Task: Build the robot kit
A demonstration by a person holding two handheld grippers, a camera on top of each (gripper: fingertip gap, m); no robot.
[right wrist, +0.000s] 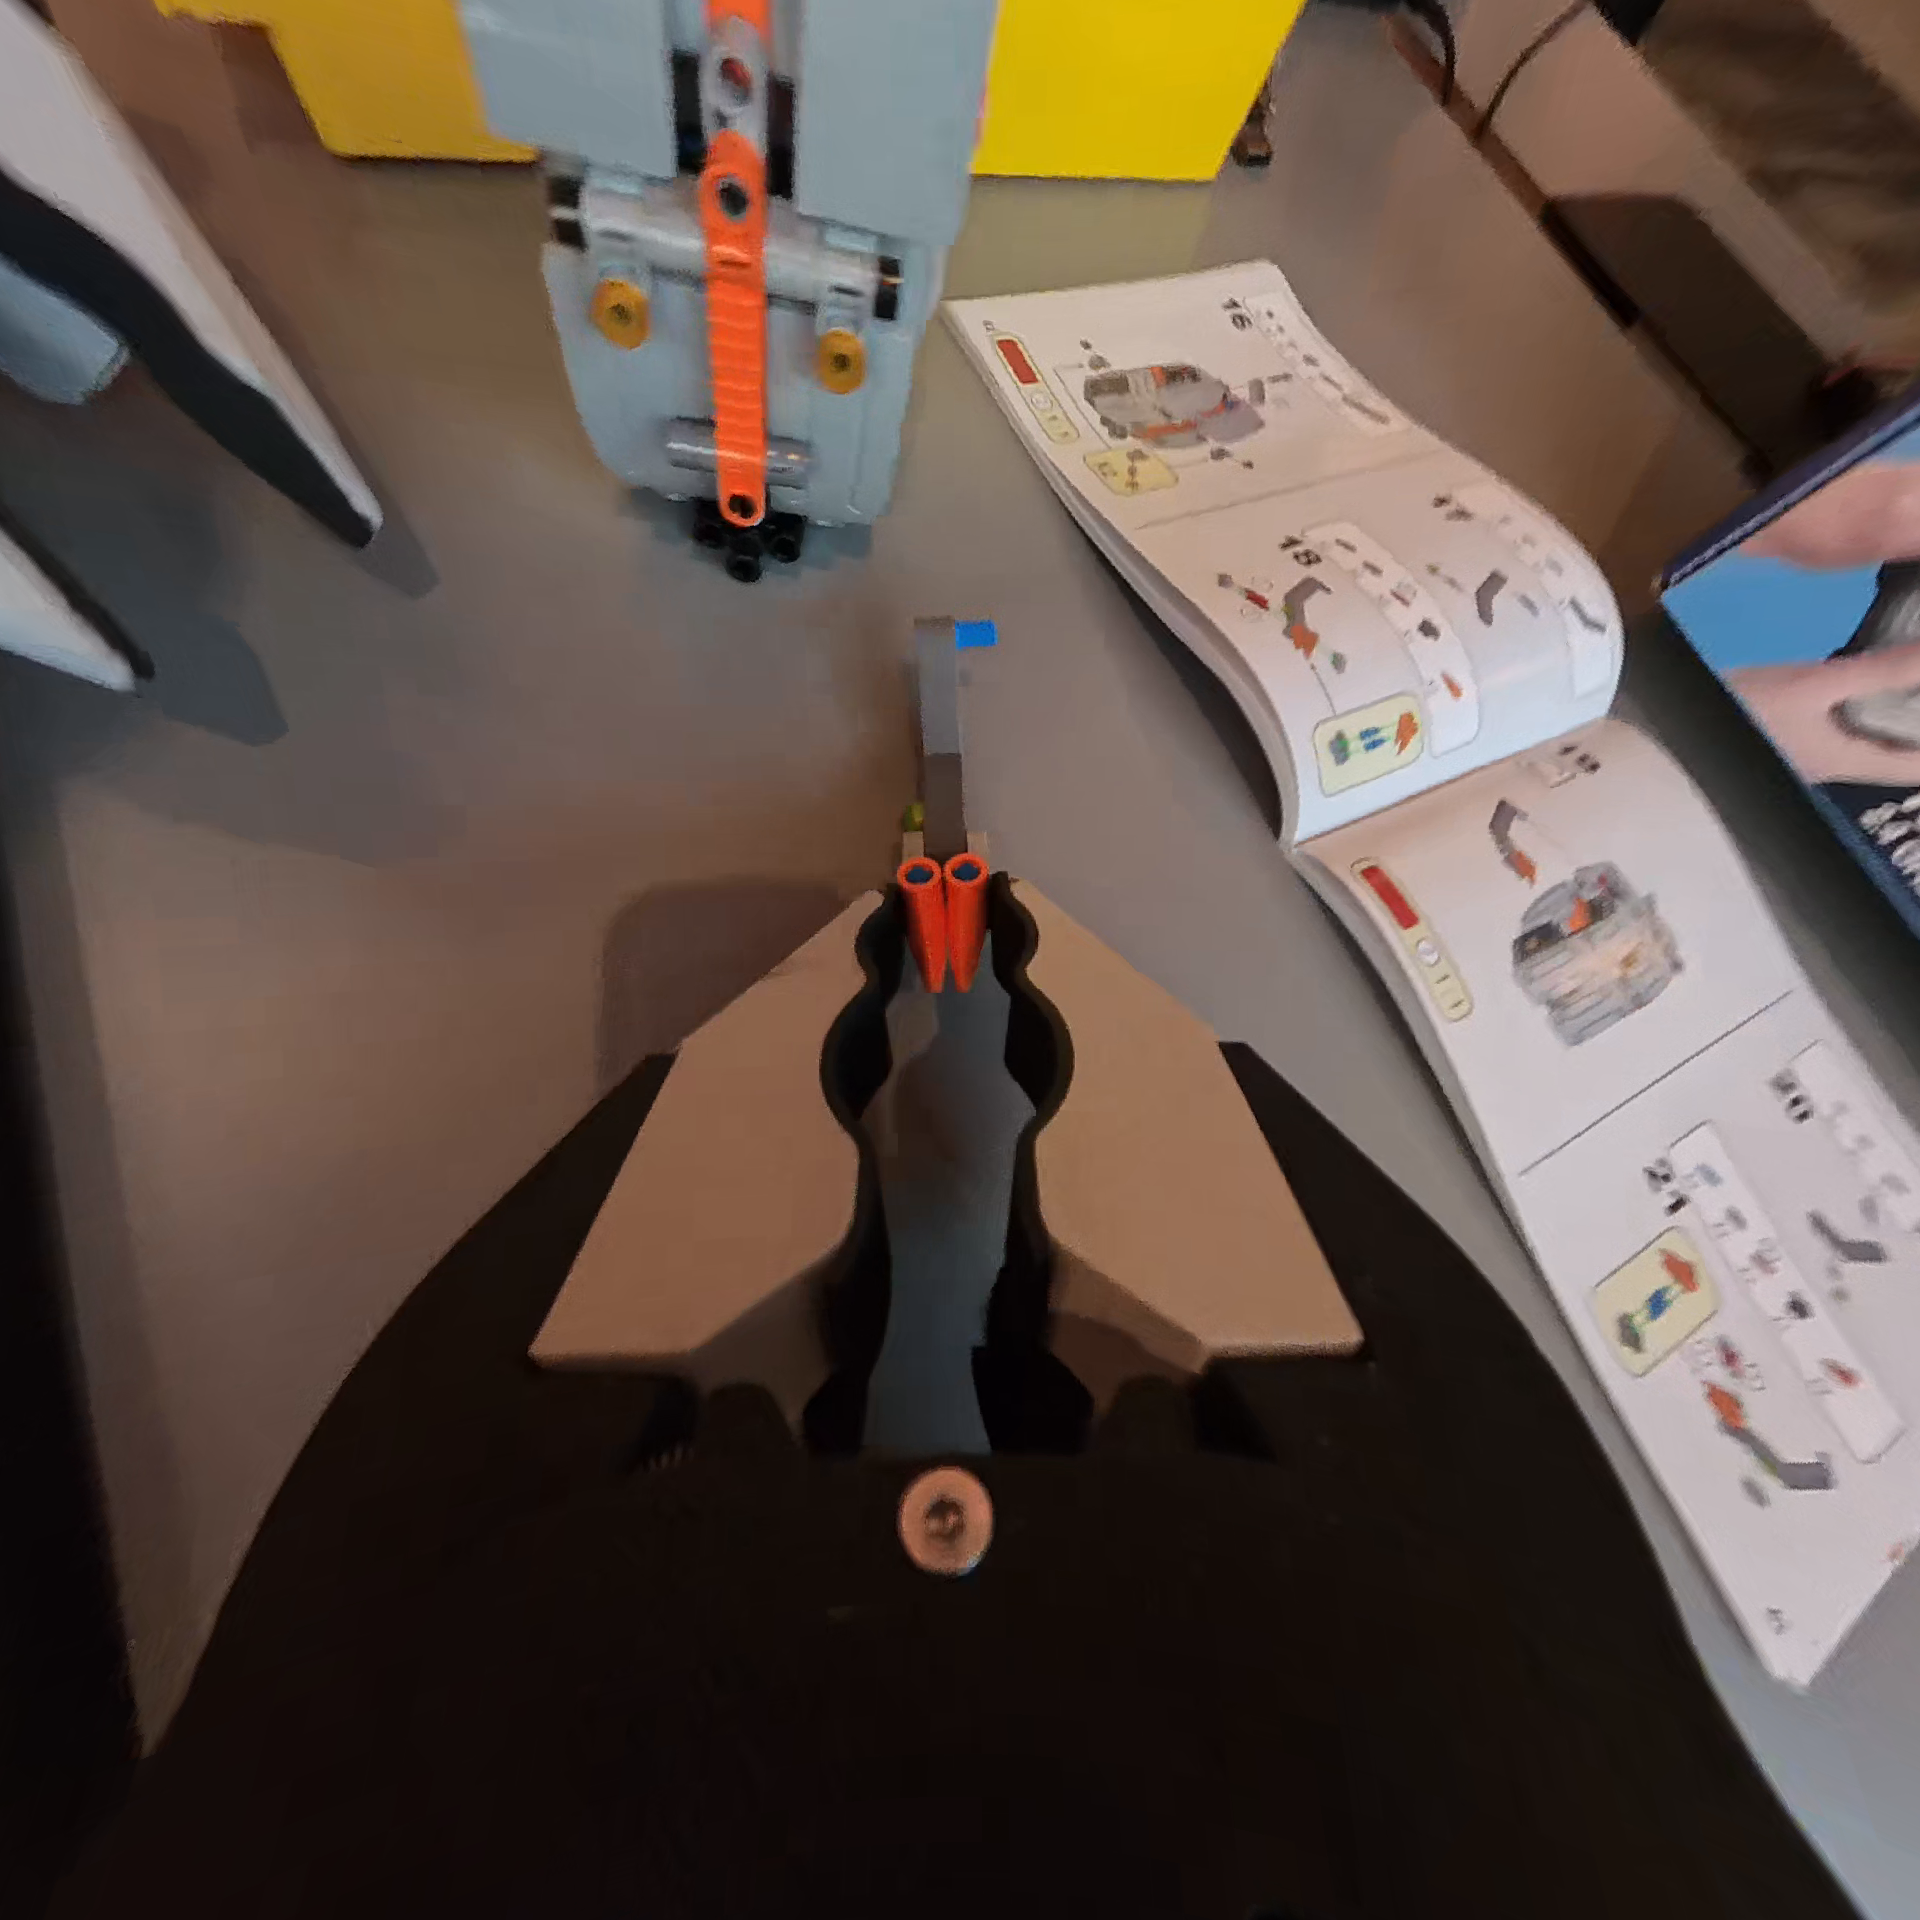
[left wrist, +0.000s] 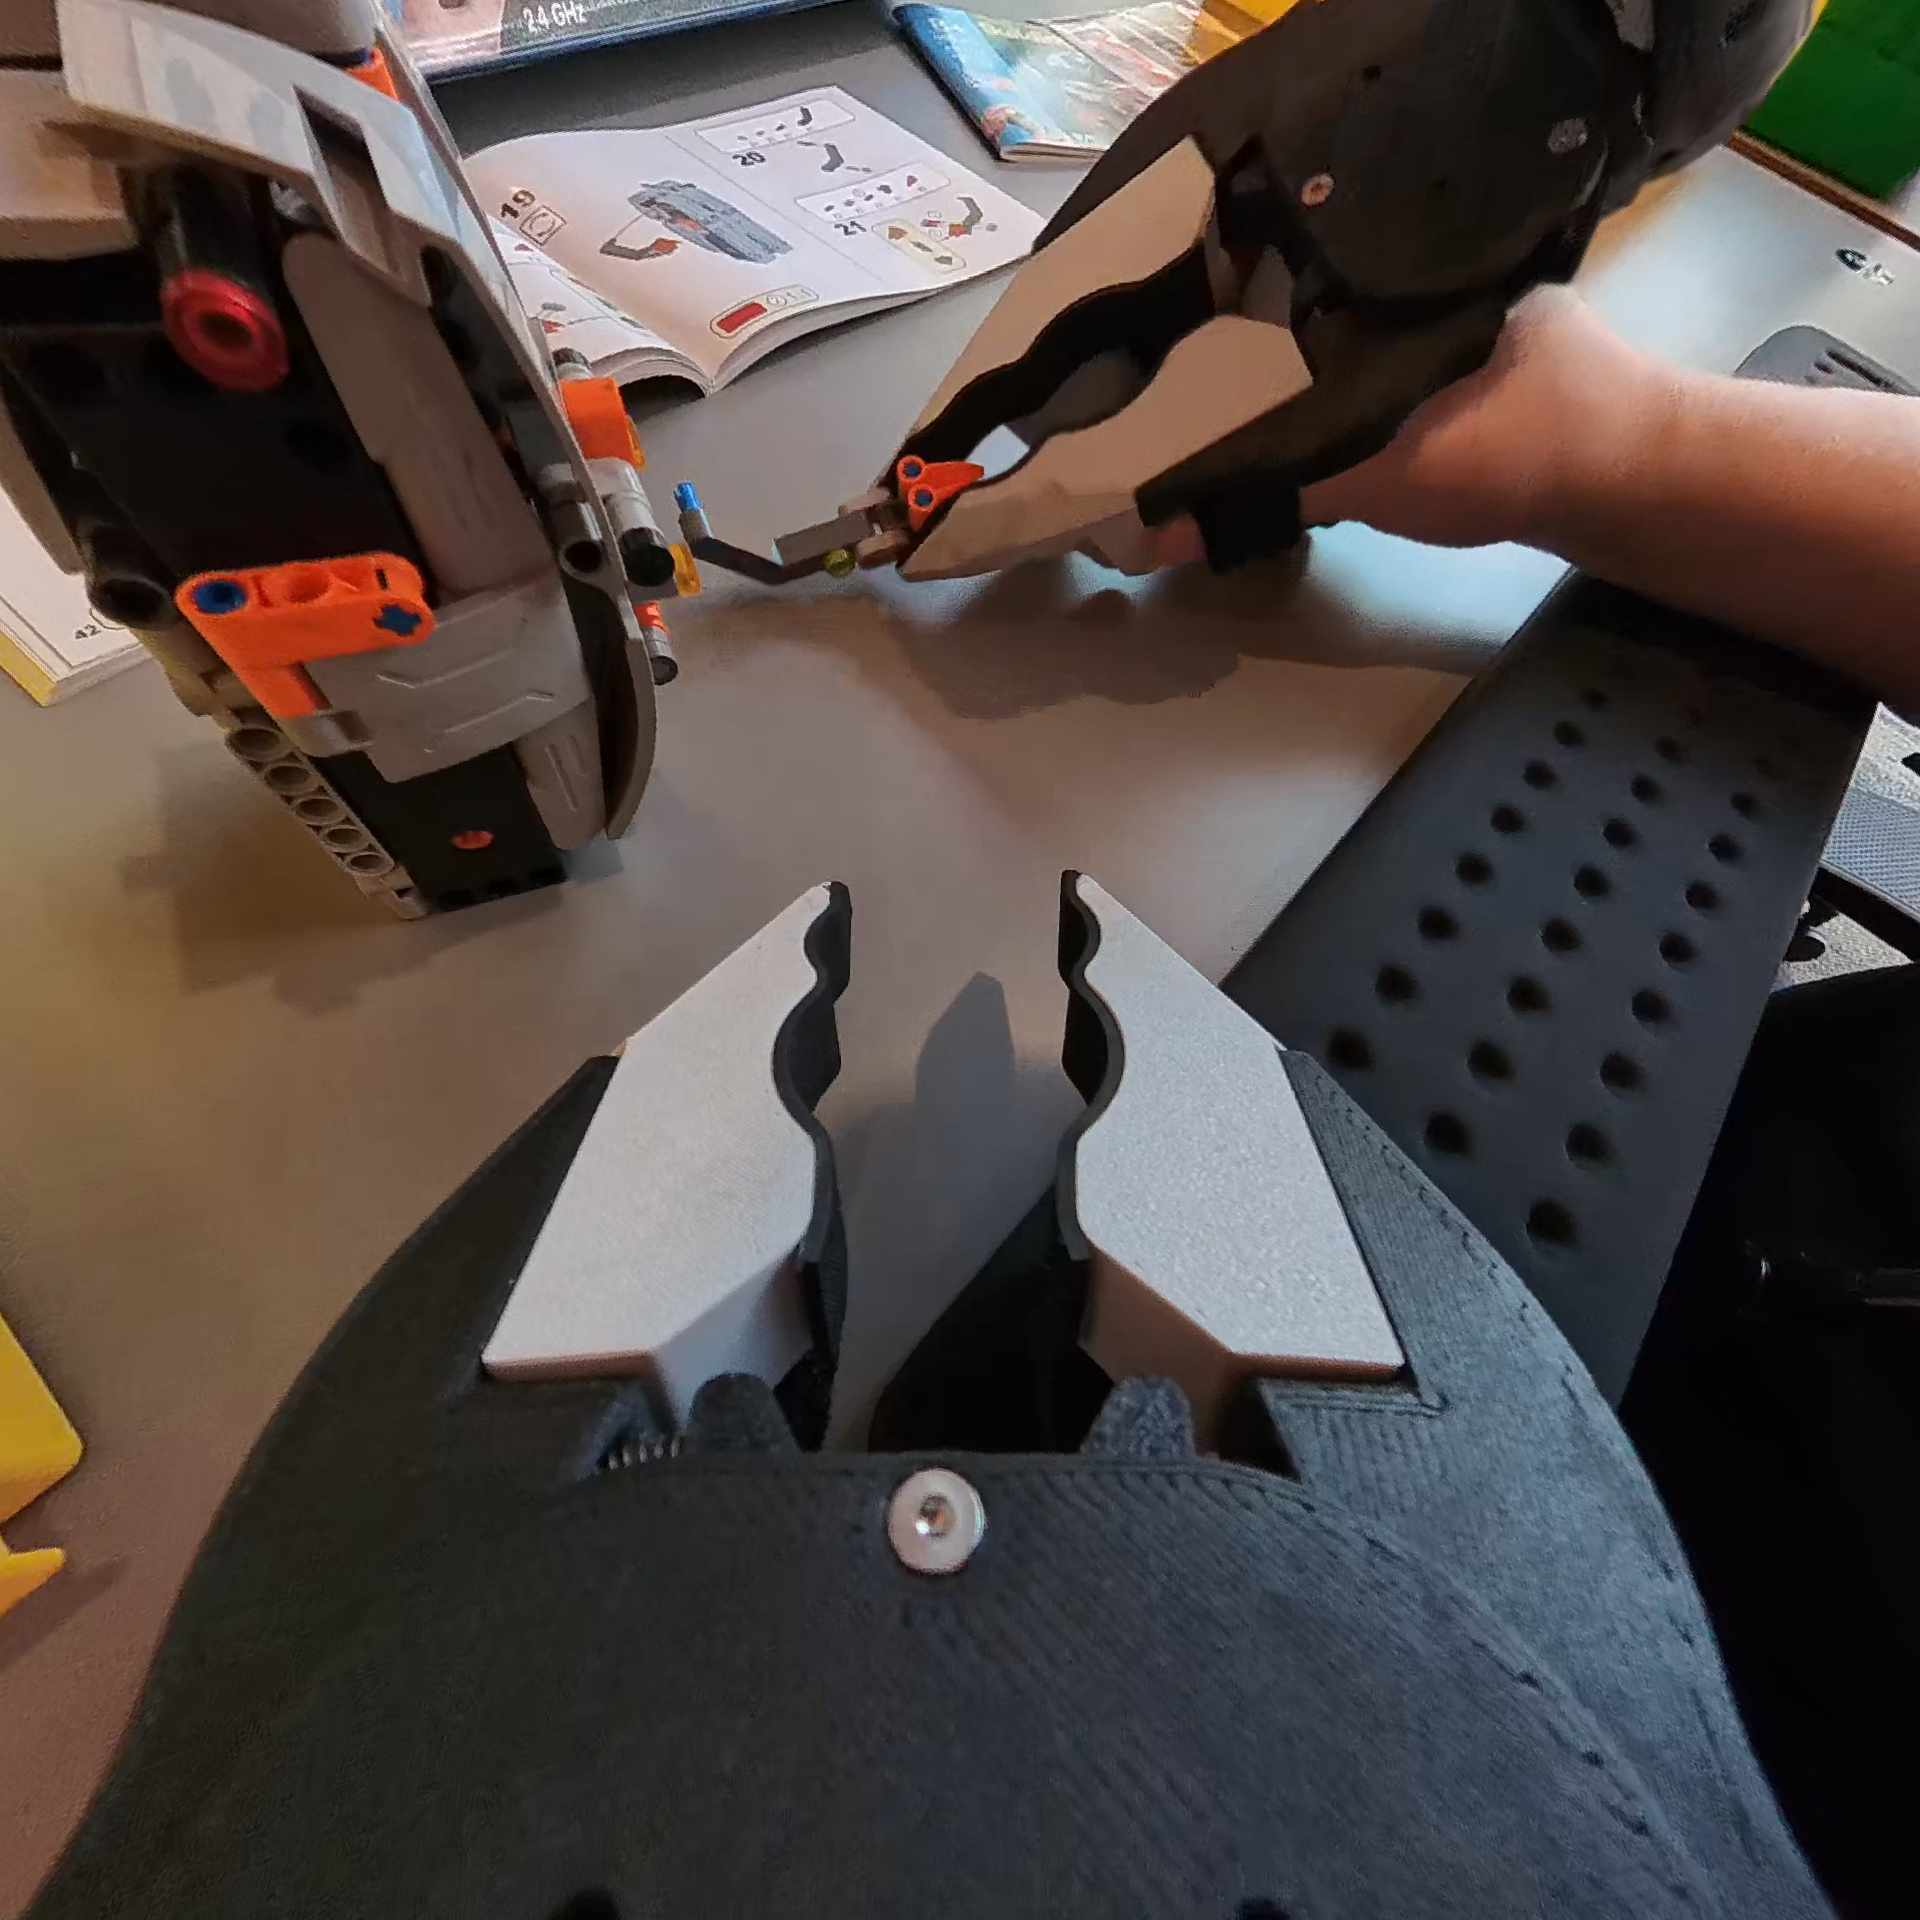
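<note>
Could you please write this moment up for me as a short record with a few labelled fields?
Left tongs: open, empty, above the grey tabletop.
Right tongs: shut on a small grey brick-built arm with orange connectors and a blue pin at its far end.
Nearest model: large grey, black and orange brick-built vehicle body, upright on the tabletop, just ahead of the arm's tip.
Also present: open white instruction booklet, yellow box.

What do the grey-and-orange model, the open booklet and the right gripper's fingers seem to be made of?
Grey-and-orange model: moulded plastic, smooth, semi-gloss, with pin holes.
Open booklet: thin printed paper; its pages curl at the fold.
Right gripper, shut on an orange-and-grey piece: fingers look like matte 3D-printed plastic with dark wavy inner pads, possibly rubber.
</note>
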